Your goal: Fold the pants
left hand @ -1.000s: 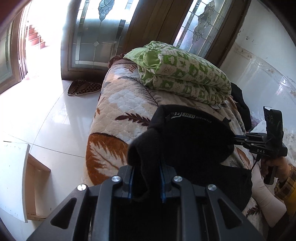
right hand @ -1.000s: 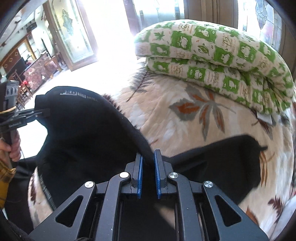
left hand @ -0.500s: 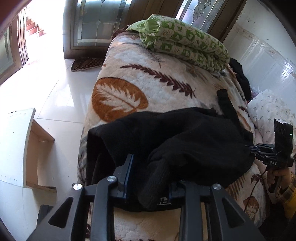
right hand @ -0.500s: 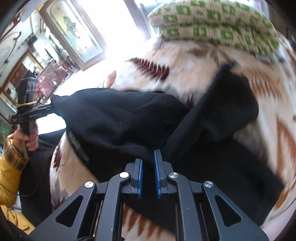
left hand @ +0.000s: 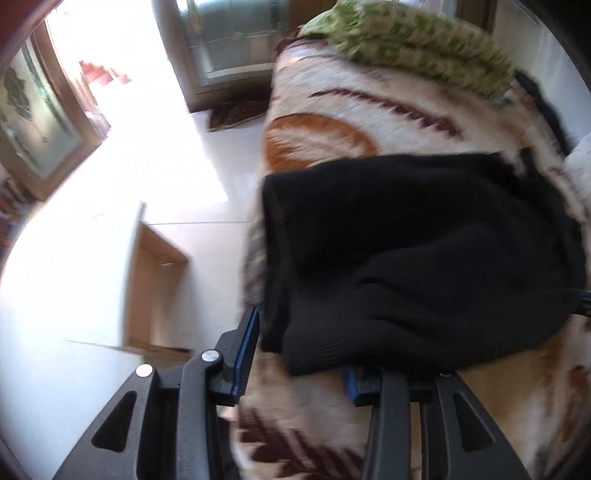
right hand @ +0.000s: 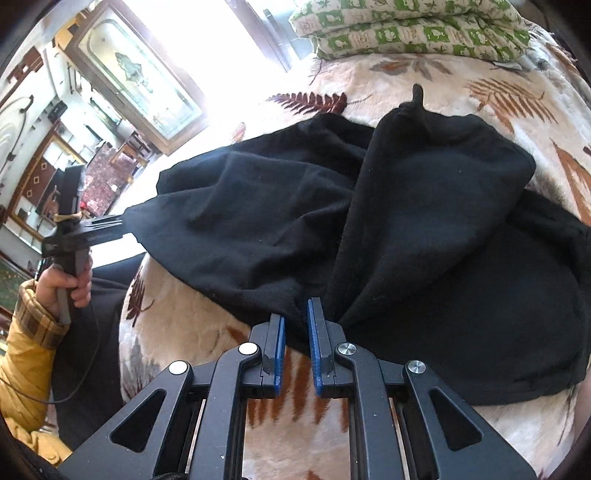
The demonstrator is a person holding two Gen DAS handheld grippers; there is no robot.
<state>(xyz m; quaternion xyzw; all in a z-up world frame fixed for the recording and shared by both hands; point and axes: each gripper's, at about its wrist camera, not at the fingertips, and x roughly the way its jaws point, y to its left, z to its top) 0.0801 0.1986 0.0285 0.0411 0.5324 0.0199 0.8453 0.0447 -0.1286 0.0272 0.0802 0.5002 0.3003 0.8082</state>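
Black pants [right hand: 406, 229] lie doubled over on the leaf-patterned bedspread [right hand: 207, 332]. My right gripper [right hand: 295, 317] is shut on a pinch of their near edge, low over the bed. In the left wrist view the pants [left hand: 424, 240] spread ahead. My left gripper [left hand: 299, 363] has its jaws opening. A ribbed cuff lies loose between them and over the right finger, and the pads do not press it. In the right wrist view the left gripper [right hand: 118, 225] is at the pants' left corner, held by a hand [right hand: 70, 284] in a yellow sleeve.
A folded green-and-white quilt [right hand: 413, 29] lies at the far end of the bed. Left of the bed is a white tiled floor [left hand: 184, 158] with a wooden board unit [left hand: 155, 280]. Glazed wooden doors [left hand: 229, 40] stand beyond, and another dark garment [left hand: 546, 110] lies at the far right.
Both grippers came down and laid the raised pants onto the bed, folded over. The left jaws spread apart and let go of the cloth. The right stays clamped.
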